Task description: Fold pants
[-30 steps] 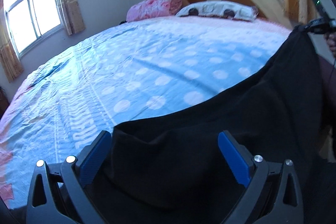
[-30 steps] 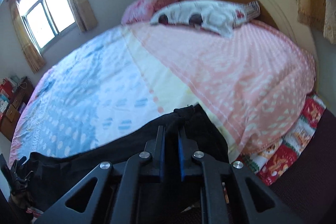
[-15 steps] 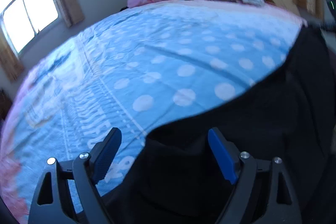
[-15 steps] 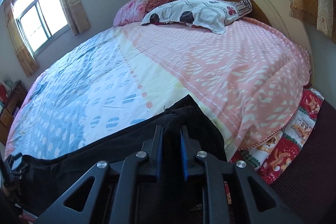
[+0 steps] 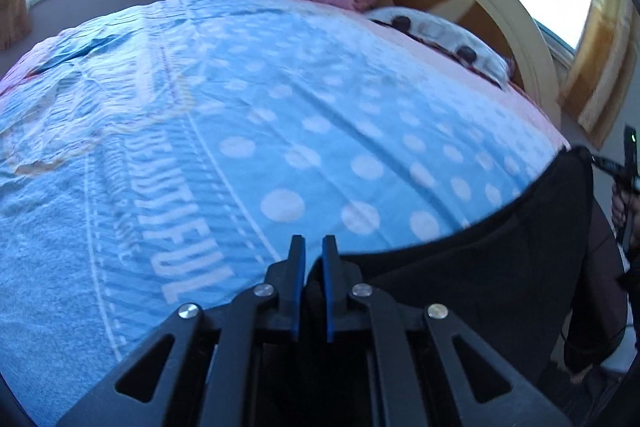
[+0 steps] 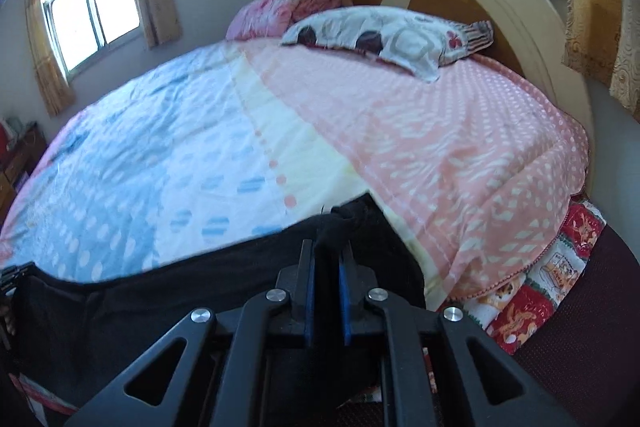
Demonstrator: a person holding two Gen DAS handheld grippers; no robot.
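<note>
Left wrist view: left gripper [image 5: 311, 247] clamps one end of the black pants [image 5: 500, 267]; right gripper [image 6: 327, 251] pinches the other (fabric bunched between pads). Pants hang stretched between them, just short of the bed [image 6: 240, 131]. Judged step: spreading; next, lay flat ahead.

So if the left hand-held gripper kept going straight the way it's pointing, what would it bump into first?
Probably the blue polka-dot bedspread. The left hand-held gripper is shut on the edge of the black pants and points across the bed; nothing else shows in its line, though depth is hard to judge through the fisheye.
</note>
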